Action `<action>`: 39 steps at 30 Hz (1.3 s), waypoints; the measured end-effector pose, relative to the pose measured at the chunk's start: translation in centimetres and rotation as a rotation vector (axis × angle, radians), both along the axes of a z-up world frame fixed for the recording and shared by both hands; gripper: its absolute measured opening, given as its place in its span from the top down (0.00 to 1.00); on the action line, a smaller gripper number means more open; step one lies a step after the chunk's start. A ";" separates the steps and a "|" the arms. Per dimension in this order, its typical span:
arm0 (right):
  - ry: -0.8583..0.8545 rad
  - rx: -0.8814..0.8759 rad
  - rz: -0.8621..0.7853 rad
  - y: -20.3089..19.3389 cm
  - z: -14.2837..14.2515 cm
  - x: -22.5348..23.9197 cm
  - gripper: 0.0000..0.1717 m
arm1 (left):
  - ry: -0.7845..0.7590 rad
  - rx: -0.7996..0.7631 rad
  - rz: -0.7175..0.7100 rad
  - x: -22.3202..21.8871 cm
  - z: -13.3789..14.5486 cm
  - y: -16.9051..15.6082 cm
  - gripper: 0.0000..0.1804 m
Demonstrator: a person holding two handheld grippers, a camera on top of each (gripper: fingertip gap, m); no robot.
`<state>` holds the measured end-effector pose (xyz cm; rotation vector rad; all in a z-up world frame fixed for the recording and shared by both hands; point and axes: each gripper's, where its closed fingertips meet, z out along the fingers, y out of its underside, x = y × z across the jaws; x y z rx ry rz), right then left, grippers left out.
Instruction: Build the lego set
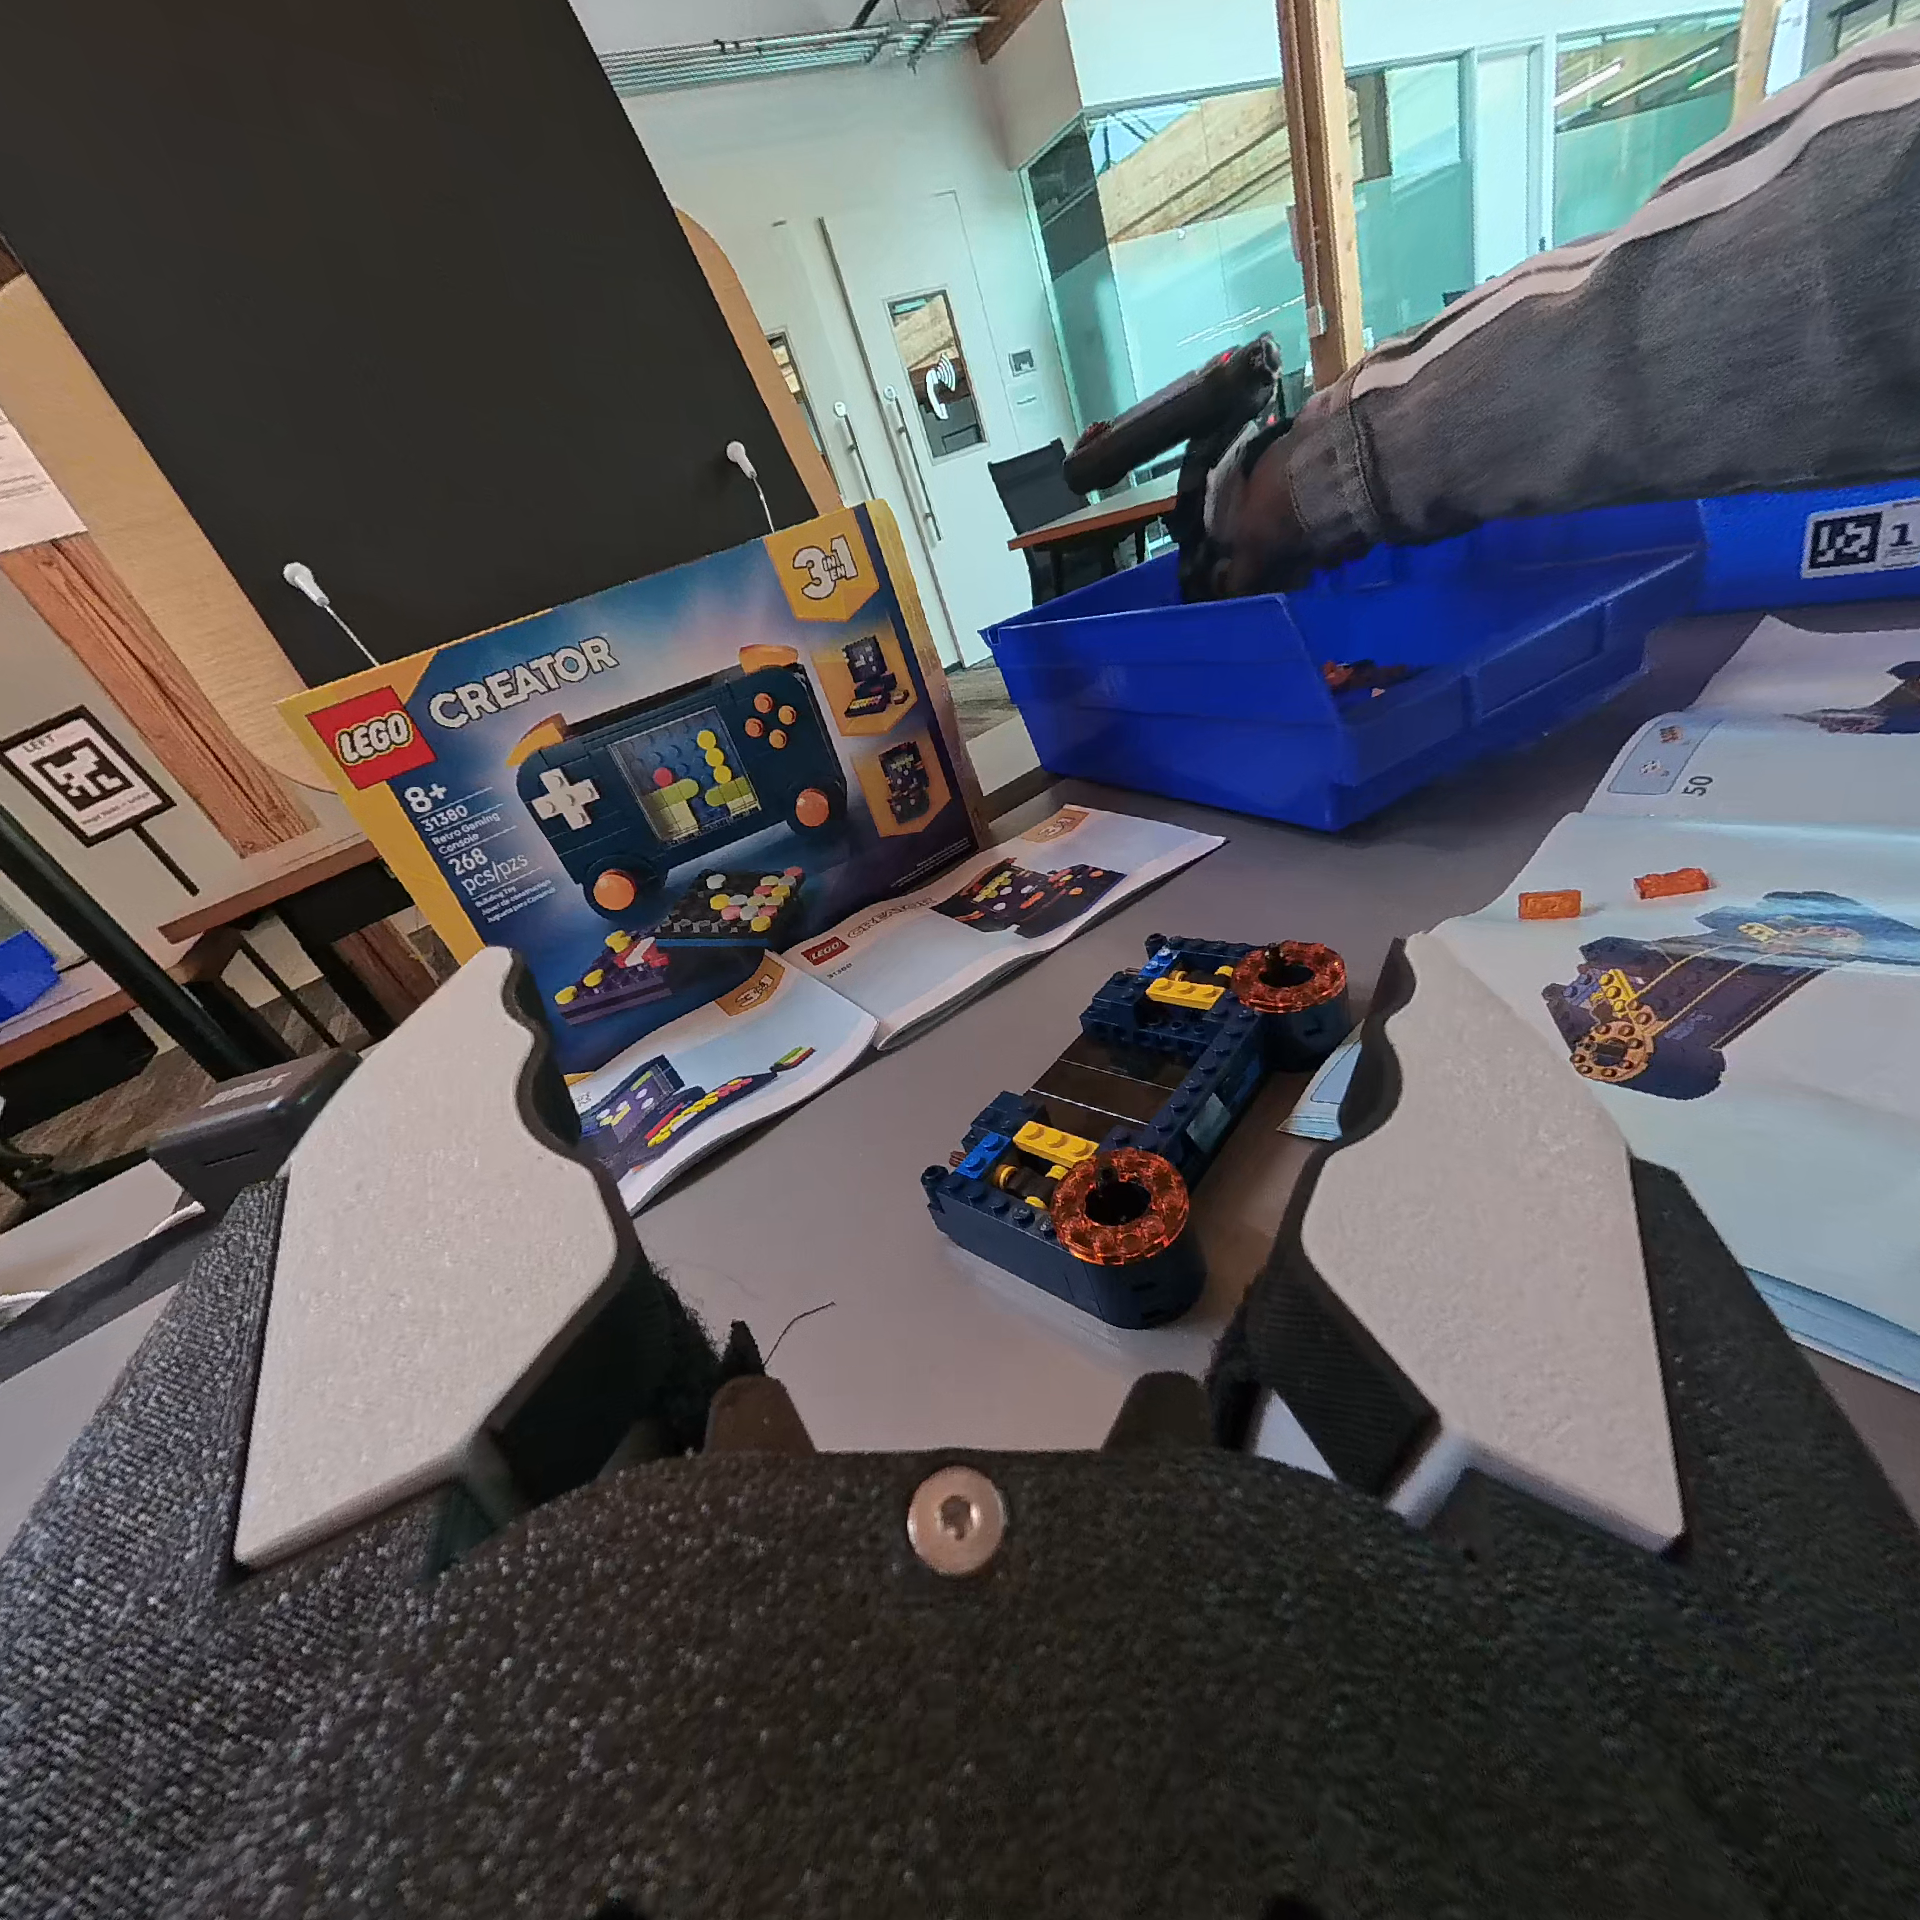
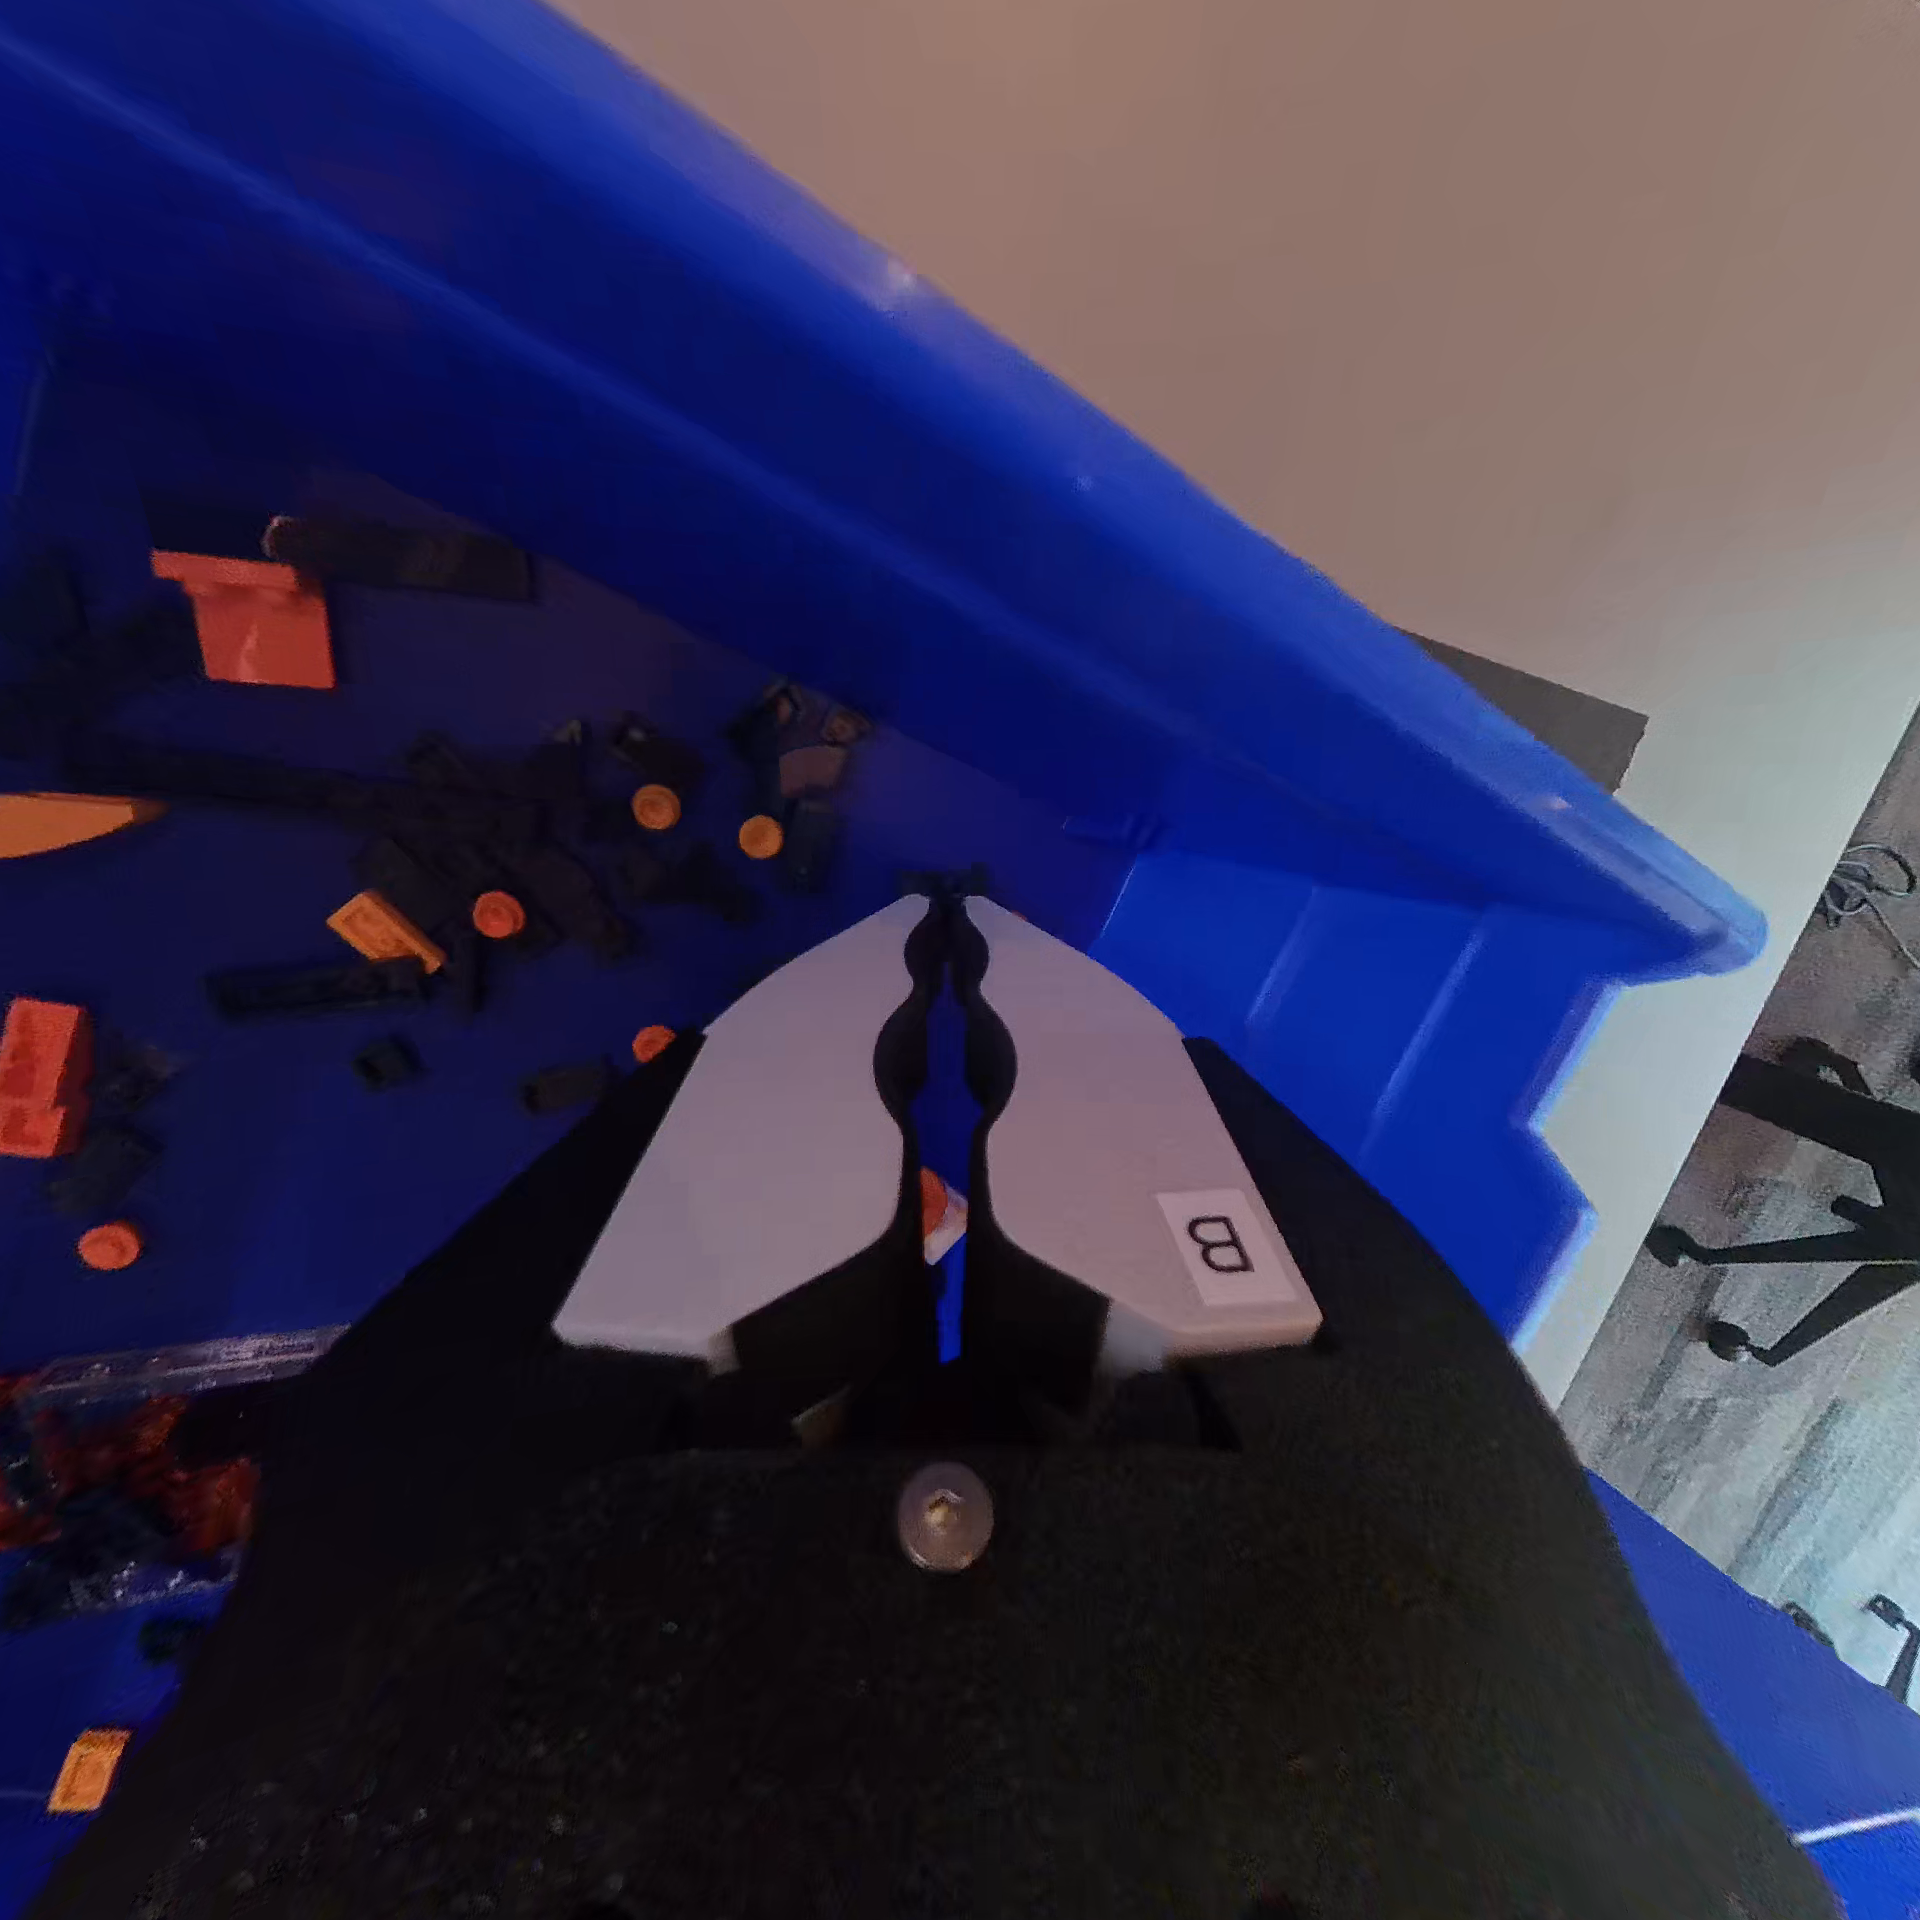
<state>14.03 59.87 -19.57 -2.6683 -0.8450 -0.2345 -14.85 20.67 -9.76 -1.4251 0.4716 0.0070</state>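
Hovering left gripper: the left gripper (image 1: 956,997) hangs low over the grey bench (image 1: 883,1340), its white fingers (image 1: 436,1195) spread wide apart with nothing between the pads.
Nearest thing: a partly built dark-blue brick model (image 1: 1132,1112) lies flat on the bench just ahead of the fingers, closer to the right-hand finger than to the other and touching neither.
Long axis: the model runs from near to far, leaning a little to the right, with an orange ring (image 1: 1117,1205) at the near end and another (image 1: 1288,971) at the far end.
Right gripper: the right gripper (image 2: 945,904) reaches down into a blue bin (image 2: 727,416), fingers together. I cannot tell whether the small dark shape at their tips is a caught piece or the pads themselves.
Bin contents: loose dark and orange pieces (image 2: 499,862) lie scattered on the bin floor, to the left of the fingers. An orange piece (image 2: 935,1210) shows through the slit below them.
Which is nearer: the left gripper is beside the model, while the right one, with a grey sleeve (image 1: 1610,395) behind it, is well apart from it at the far right.
Bench: a toy set box (image 1: 665,769) stands upright behind two booklets (image 1: 997,894). An open instruction booklet (image 1: 1714,1091) on the right carries two small orange plates (image 1: 1548,904).
Room: black panel, glass partitions, wooden post, other tables.
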 end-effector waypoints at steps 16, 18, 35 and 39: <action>0.241 0.020 0.281 -7.8 7.1 -4.3 0.99 | 0.031 -0.006 0.010 0.0 -0.2 0.0 0.21; 0.332 -0.008 0.318 -9.4 8.1 -4.7 1.00 | 0.038 -0.006 0.011 0.0 -0.2 0.0 0.21; 0.626 -0.106 0.747 -28.9 8.9 -8.3 1.00 | 0.094 -0.028 0.008 0.3 -0.9 0.2 0.22; 0.495 -0.172 0.776 -33.1 3.2 -7.8 1.00 | 0.097 -0.041 0.005 0.4 -1.2 0.3 0.22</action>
